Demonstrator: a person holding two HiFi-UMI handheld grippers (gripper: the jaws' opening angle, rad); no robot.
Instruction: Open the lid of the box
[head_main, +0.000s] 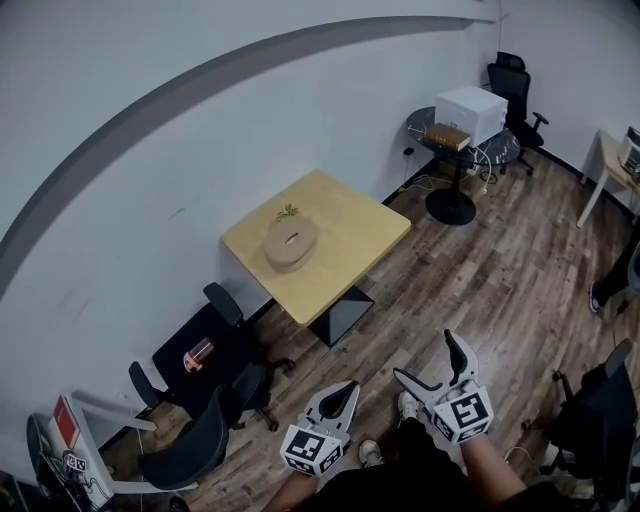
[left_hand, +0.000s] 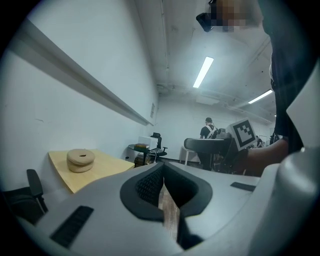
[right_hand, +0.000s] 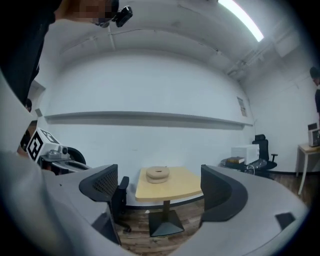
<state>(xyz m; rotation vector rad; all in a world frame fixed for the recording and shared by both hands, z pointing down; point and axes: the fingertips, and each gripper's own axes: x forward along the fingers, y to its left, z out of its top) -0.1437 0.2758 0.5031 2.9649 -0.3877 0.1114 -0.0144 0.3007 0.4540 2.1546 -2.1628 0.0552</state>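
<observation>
A round, tan wooden box (head_main: 290, 243) with a recessed lid sits on the square light-wood table (head_main: 350, 235) by the white wall. It also shows in the left gripper view, box (left_hand: 80, 160), and in the right gripper view, box (right_hand: 158, 174), on the table (right_hand: 182, 189). Both grippers hang low over the wood floor, well short of the table. My left gripper (head_main: 343, 392) is shut with nothing between its pads; it appears as the left gripper (left_hand: 162, 175) in its own view. My right gripper (head_main: 430, 362) stands wide open and empty, its jaws framing the distant box, right gripper (right_hand: 159, 181).
A small green sprig (head_main: 288, 211) lies behind the box. Black office chairs (head_main: 215, 425) stand left of the table, one holding a pink bottle (head_main: 198, 354). A round glass table (head_main: 452, 150) with a white appliance (head_main: 470, 112) stands at the back right. A person's shoe (head_main: 597, 296) shows at right.
</observation>
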